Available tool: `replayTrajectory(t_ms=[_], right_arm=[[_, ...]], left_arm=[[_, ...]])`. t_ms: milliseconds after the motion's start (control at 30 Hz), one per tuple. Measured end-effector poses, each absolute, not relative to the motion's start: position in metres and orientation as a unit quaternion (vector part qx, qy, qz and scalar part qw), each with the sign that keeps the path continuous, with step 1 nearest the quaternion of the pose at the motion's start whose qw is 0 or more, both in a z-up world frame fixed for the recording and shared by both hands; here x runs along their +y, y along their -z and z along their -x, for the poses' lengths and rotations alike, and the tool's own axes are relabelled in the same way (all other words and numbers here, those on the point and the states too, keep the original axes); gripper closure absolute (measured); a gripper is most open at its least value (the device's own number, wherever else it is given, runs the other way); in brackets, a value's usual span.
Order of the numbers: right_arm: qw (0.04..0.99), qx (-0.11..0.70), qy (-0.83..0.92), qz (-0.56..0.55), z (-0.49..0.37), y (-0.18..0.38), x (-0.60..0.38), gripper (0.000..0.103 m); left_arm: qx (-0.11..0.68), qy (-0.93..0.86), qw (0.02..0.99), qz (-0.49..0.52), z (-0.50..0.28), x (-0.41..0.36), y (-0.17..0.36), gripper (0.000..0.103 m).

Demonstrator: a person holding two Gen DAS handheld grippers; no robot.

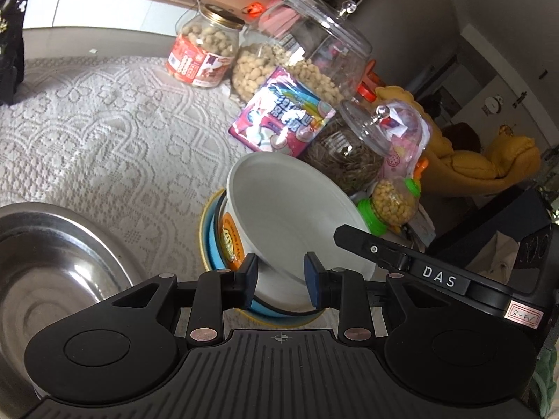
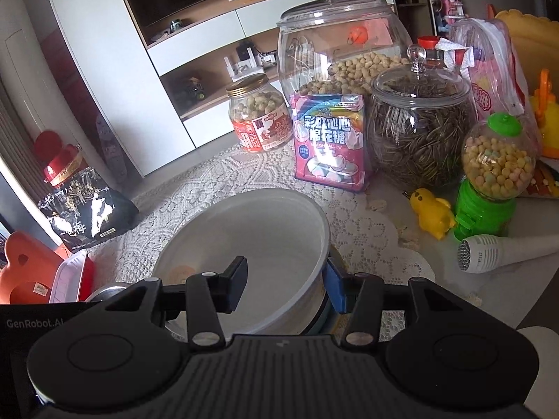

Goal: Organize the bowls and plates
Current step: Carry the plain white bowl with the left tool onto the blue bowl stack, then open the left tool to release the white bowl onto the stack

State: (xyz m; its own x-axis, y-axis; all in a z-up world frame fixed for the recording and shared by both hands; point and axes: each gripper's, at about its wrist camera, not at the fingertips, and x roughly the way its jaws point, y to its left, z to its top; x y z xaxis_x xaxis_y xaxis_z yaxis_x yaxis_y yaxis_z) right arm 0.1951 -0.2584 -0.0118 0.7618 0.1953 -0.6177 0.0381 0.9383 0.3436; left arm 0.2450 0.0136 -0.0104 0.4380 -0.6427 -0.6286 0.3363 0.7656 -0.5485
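A white bowl (image 1: 290, 209) with an orange print on its side sits tilted in a blue, yellow-rimmed bowl (image 1: 209, 244) on the lace cloth. My left gripper (image 1: 281, 279) is open, its fingers on either side of the white bowl's near wall. A steel bowl (image 1: 45, 265) lies at the lower left. In the right wrist view the white bowl (image 2: 251, 244) fills the middle. My right gripper (image 2: 284, 284) straddles its right rim, one finger inside and one outside, jaws apart. The right gripper's arm (image 1: 419, 265) shows at the bowl's right edge.
Snack jars stand behind the bowls: a large clear peanut jar (image 2: 342, 49), a seed jar (image 2: 419, 129), a small gold-lidded jar (image 2: 258, 115). A marshmallow bag (image 2: 330, 139), a green candy dispenser (image 2: 492, 174), a yellow duck (image 2: 433, 213), a microphone (image 2: 496, 251), a black bag (image 2: 84, 206).
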Motion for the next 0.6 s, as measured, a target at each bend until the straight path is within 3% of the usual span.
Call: replayTrajectory(t_ms=[433, 600], right_arm=[[0.917, 0.369, -0.017, -0.154, -0.197, 0.034, -0.258, 0.054], [0.934, 0.333, -0.018, -0.130, -0.180, 0.021, -0.251, 0.054]], left_arm=[[0.458, 0.268, 0.839, 0.120, -0.243, 0.001, 0.021, 0.070], [0.436, 0.256, 0.857, 0.103, -0.237, 0.003, 0.010, 0.071]])
